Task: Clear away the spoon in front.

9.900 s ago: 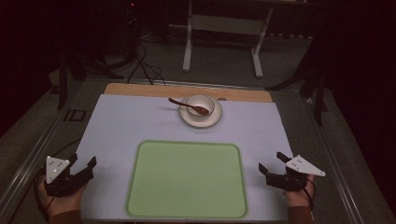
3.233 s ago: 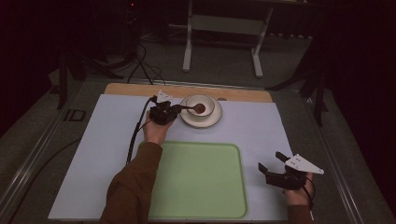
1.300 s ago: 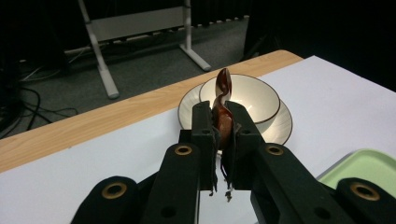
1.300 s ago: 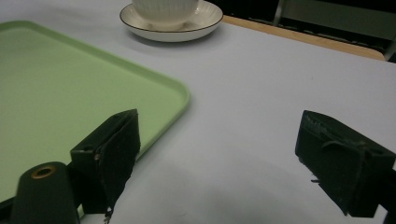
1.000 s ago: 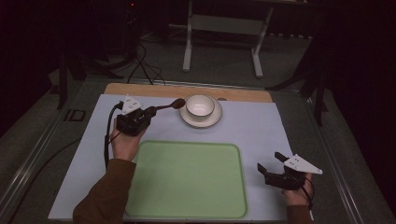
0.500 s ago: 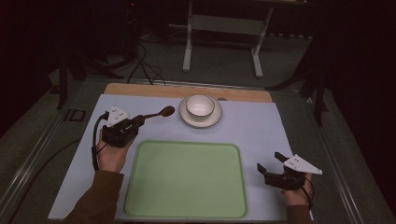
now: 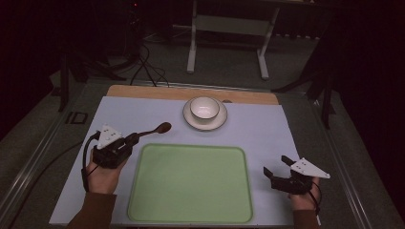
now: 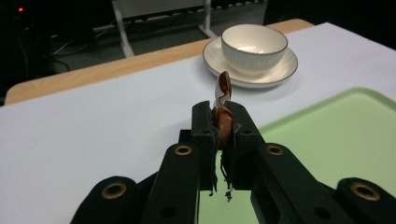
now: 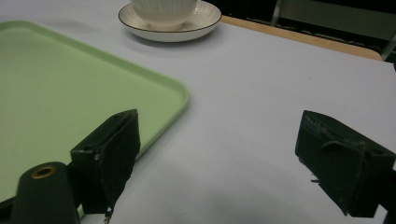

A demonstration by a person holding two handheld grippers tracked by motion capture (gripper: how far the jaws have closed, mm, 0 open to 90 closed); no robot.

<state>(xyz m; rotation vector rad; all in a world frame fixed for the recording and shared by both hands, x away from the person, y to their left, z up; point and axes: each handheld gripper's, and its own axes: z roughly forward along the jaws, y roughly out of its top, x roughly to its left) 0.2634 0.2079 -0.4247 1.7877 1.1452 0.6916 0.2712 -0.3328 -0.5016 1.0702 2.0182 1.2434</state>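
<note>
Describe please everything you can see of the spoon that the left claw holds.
The spoon is small, dark reddish-brown and glossy, perhaps lacquered wood. The left claw is shut on its handle, jaws pressing both sides. It is held off the white table cover, near the green tray's far left corner, its oval head pointing toward the bowl on its saucer. Nothing else touches it.

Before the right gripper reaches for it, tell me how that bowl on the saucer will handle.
The bowl looks like glazed ceramic, so probably rigid, fairly heavy and breakable. Its smooth rim may slip between the fingers. It sits loose on the saucer, so a push could slide it or drag the saucer along.
</note>
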